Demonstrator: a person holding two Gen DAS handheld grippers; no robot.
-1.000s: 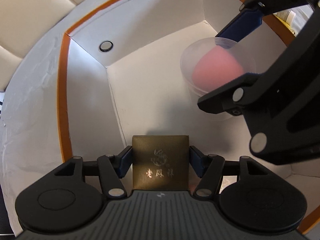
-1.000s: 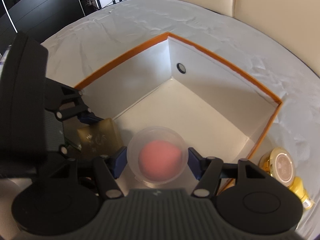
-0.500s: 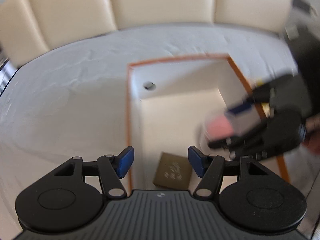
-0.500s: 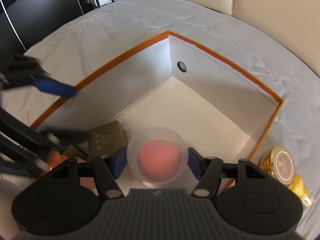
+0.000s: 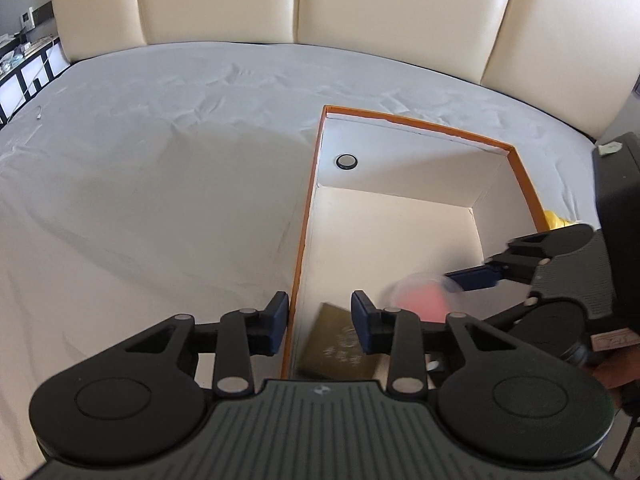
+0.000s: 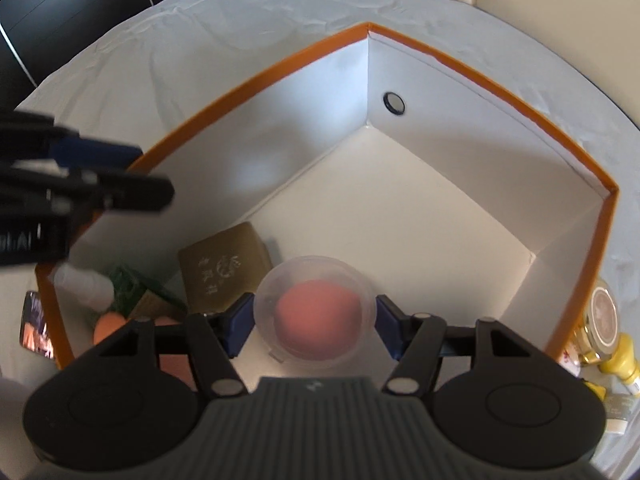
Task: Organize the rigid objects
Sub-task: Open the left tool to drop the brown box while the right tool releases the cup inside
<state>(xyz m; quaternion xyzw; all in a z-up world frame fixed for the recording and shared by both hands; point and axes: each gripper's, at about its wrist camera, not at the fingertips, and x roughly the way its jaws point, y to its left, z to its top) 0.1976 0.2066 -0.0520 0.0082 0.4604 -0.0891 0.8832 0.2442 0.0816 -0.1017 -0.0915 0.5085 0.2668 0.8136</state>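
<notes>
The orange-rimmed white box [image 6: 580, 160] holds a gold carton [image 6: 224, 272], a green packet [image 6: 128, 288], a white bottle [image 6: 84, 284] and orange pieces. The left gripper [image 5: 320, 322], which pinched the carton a second ago, has lifted clear, its empty jaws just narrowing. The right gripper [image 6: 316, 320], angled steeply down, clamps a clear cup [image 6: 316, 316] with a pink ball above the box floor.

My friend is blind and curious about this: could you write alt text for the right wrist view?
A hand-held gripper holds a clear plastic cup with a pink sponge inside, low in a white box with an orange rim. A gold carton lies at the cup's left. Gold-lidded jars sit outside the box on the right.
</notes>
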